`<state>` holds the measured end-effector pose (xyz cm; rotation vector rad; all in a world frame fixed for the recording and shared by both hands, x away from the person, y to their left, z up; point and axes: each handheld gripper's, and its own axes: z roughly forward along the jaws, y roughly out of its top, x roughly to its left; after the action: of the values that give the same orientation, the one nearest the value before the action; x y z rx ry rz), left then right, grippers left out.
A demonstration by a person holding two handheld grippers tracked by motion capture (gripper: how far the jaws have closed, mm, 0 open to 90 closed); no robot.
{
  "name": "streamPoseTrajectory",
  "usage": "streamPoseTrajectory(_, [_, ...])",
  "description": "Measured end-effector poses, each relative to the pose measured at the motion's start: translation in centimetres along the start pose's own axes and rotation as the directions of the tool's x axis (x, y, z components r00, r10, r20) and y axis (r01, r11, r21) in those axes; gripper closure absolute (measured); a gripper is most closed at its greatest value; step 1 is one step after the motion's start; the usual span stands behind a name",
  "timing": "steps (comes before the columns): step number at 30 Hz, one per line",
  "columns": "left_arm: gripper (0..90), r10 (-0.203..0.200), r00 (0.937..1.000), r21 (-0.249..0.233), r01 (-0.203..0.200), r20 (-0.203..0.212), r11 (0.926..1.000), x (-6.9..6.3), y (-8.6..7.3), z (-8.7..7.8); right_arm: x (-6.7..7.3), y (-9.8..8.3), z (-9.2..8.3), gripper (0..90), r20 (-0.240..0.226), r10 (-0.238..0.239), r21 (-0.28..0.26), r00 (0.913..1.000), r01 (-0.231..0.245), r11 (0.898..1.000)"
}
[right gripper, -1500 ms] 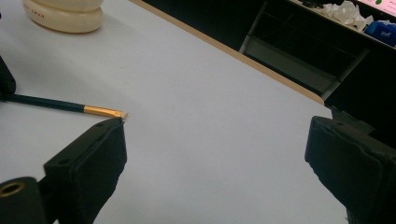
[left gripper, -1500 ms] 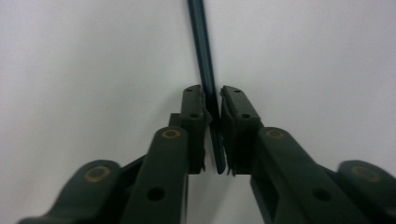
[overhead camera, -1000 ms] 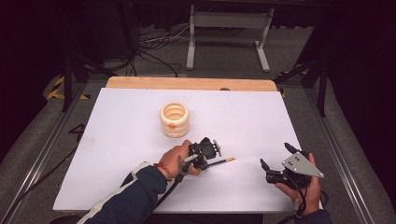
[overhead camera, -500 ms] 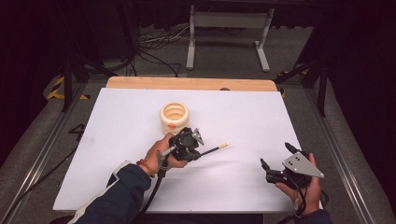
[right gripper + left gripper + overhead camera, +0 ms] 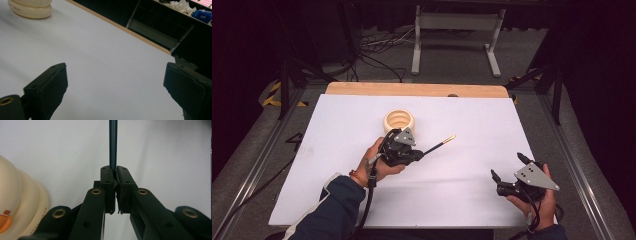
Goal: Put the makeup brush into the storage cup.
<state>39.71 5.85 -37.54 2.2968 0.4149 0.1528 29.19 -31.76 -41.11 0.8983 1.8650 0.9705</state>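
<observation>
Pen (image 5: 439, 144) was clamped in the left gripper (image 5: 418, 153), jaws shut tight on its dark shaft near one end, so most of the length stuck out past the tips w/ the gold end pointing to the far right of the table (image 5: 337, 200). In the left gripper view the shaft (image 5: 113, 145) ran straight up from between the two pads, centred, which I judge was a good hold: a thin round thing slips easily if it is caught off-centre. Gripper and pen hung above the white sheet, not touching it as far as I could tell, and just beside the cream cup (image 5: 399, 121), on its near-right side. Cup was a ribbed, stacked-ring shape w/ open top; in the left gripper view its wall (image 5: 17, 202) showed at the left edge, w/ an orange mark on it. Probably the pen was meant to go into this cup, and holding it by one end would leave the free end to go down first; but at this moment the pen lay nearly level, so the hand must tip it upright before that.

Right gripper (image 5: 507, 176) rested low at the near right corner, well apart from pen and cup. Its jaws stood wide open w/ nothing between them, only bare white table in the gap, approx. a waiting pose, kept out of the way.
</observation>
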Motion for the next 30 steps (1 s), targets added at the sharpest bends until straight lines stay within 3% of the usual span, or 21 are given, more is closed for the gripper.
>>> streamPoseTrajectory(8, [84.8, -0.005, 1.0000, -0.063, 0.005, 0.008, 0.9980, 0.4, -0.3, -0.9, -0.1, 0.0, 0.0, 5.8, 0.008, 0.003, 0.002, 1.0000, -0.003, 1.000])
streamPoseTrajectory(15, [84.8, -0.031, 0.9995, -0.131, 0.031, 0.002, 0.9909, 1.1, -0.5, -2.1, 0.0, 0.0, 0.0, 5.9, 0.006, 0.000, 0.004, 1.0000, 0.000, 1.000])
streamPoseTrajectory(22, [84.7, -0.068, 0.9973, -0.219, 0.072, 0.025, 0.9730, 2.2, -1.0, -3.6, -0.1, -0.1, 0.0, 5.8, 0.003, 0.001, 0.004, 1.0000, -0.001, 1.000])
streamPoseTrajectory(28, [84.8, -0.081, 0.9967, -0.271, 0.079, 0.001, 0.9593, 2.8, -1.2, -4.8, -0.1, -0.1, 0.0, 5.7, 0.004, 0.003, 0.003, 1.0000, -0.003, 1.000])
streamPoseTrajectory(30, [84.7, -0.093, 0.9957, -0.300, 0.087, -0.006, 0.9499, 3.0, -1.2, -5.3, 0.0, -0.1, 0.0, 5.8, 0.003, 0.000, 0.003, 1.0000, 0.000, 1.000])
